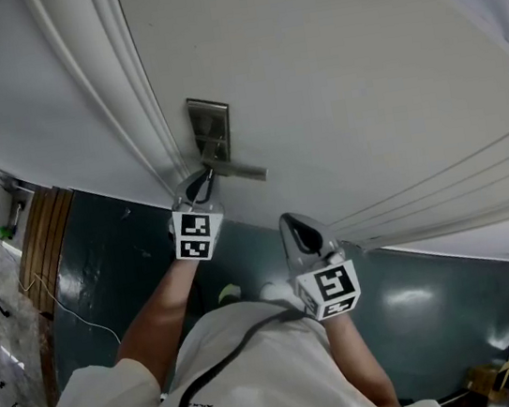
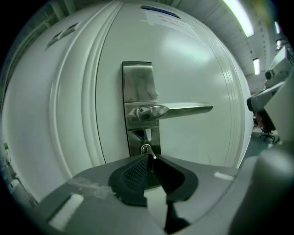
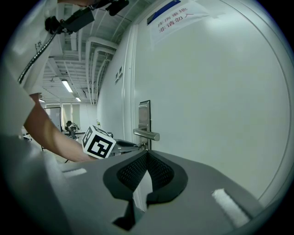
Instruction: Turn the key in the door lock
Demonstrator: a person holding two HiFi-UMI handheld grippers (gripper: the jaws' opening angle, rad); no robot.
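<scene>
Left tool [image 2: 149, 159]: jaws nearly closed, pads clamped on the head of the key [image 2: 146, 149], which sits in the keyhole at the lower end of the steel lock plate [image 2: 138, 87], just below the lever handle [image 2: 183, 109] on the white door [image 2: 197, 64]. Right tool [image 3: 147, 154]: jaws together, nothing between them, held apart from the door to the right of the lock and below it in the head view.
</scene>
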